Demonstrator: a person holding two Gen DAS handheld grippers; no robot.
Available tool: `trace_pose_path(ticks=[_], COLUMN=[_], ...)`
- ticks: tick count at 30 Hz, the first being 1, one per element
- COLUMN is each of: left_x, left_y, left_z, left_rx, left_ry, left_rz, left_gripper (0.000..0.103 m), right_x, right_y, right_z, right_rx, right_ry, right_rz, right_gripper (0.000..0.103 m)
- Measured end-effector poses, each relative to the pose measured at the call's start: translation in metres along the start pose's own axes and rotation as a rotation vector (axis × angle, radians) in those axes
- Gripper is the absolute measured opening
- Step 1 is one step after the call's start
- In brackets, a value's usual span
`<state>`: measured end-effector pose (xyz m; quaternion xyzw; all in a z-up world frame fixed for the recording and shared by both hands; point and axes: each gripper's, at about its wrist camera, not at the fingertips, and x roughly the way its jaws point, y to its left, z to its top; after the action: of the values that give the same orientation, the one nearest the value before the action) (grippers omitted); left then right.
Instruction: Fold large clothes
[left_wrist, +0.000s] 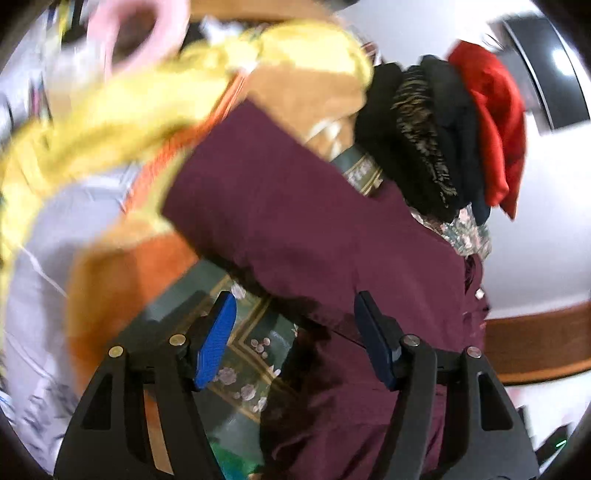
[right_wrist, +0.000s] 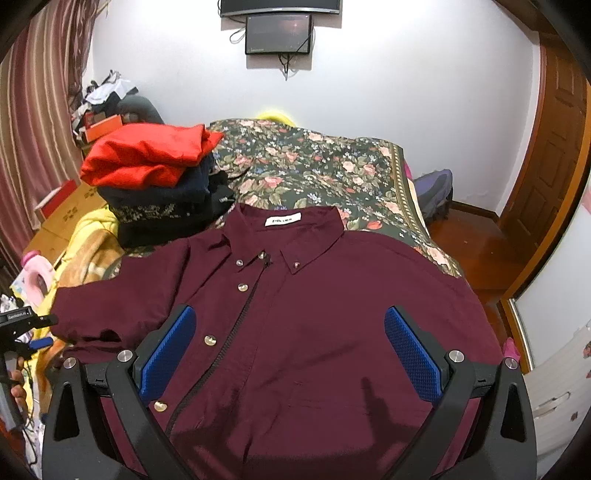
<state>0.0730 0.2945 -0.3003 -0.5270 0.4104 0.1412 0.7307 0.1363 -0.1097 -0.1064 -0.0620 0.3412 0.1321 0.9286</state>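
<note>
A maroon button-up shirt (right_wrist: 314, 314) lies flat, front up, on the floral bedspread (right_wrist: 314, 166), collar toward the far wall. My right gripper (right_wrist: 290, 350) is open and empty, hovering over the shirt's chest. My left gripper (left_wrist: 295, 339) is open and empty at the shirt's left sleeve (left_wrist: 295, 206), seen from the side in a blurred view. The left gripper also shows at the left edge of the right wrist view (right_wrist: 40, 332), just beside the sleeve end.
A stack of folded clothes, red on top (right_wrist: 147, 155) over dark ones, sits at the shirt's upper left. A yellow and orange blanket (left_wrist: 110, 122) lies left of the bed. Boxes and clutter stand by the curtain (right_wrist: 29, 147). A wooden door (right_wrist: 554, 166) is at right.
</note>
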Motion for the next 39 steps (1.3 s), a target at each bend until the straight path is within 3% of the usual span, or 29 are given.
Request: trace_pose_path(ticks=[2, 5, 7, 8, 10, 12, 16, 21, 26, 33, 36, 39], left_x=[0.013, 0.03, 0.037, 0.039, 0.039, 0.033, 0.008, -0.033, -0.064, -0.053, -0.02, 0.02], left_y=[0.008, 0.011, 0.005, 0.0, -0.017, -0.043, -0.102, -0.193, -0.289, -0.399, -0.426, -0.433], left_z=[0.002, 0.01, 0.017, 0.02, 0.026, 0.027, 0.022, 0.003, -0.041, -0.125, -0.163, -0.2], left_rx=[-0.059, -0.088, -0.064, -0.043, 0.034, 0.151, 0.349, 0.55, 0.756, 1.001, 1.058, 1.105], left_ry=[0.037, 0.05, 0.036, 0.029, -0.008, -0.064, -0.193, -0.307, -0.354, -0.226, -0.116, -0.008], left_rz=[-0.05, -0.065, -0.036, -0.011, 0.053, 0.108, 0.142, 0.024, -0.136, -0.339, -0.36, -0.327], left_gripper=[0.064, 0.064, 0.055, 0.045, 0.03, 0.008, 0.005, 0.004, 0.004, 0.004, 0.004, 0.004], right_x=[0.002, 0.003, 0.003, 0.002, 0.002, 0.0, -0.001, -0.008, -0.016, -0.028, -0.035, -0.046], right_y=[0.0, -0.003, -0.006, -0.008, -0.01, -0.015, -0.025, -0.046, -0.073, -0.117, -0.133, -0.145], right_z=[-0.001, -0.003, -0.003, -0.003, -0.003, -0.002, -0.001, -0.002, -0.004, -0.013, -0.016, -0.02], right_rx=[-0.003, -0.001, 0.002, 0.005, 0.008, 0.014, 0.033, 0.066, 0.114, 0.218, 0.249, 0.256], right_ry=[0.007, 0.016, 0.019, 0.019, 0.017, 0.014, 0.003, -0.03, -0.066, -0.097, -0.11, -0.125], right_rz=[-0.009, -0.02, -0.026, -0.03, -0.036, -0.041, -0.044, -0.054, -0.073, -0.097, -0.118, -0.143], right_gripper=[0.101, 0.101, 0.101, 0.101, 0.101, 0.101, 0.101, 0.101, 0.101, 0.101, 0.101, 0.101])
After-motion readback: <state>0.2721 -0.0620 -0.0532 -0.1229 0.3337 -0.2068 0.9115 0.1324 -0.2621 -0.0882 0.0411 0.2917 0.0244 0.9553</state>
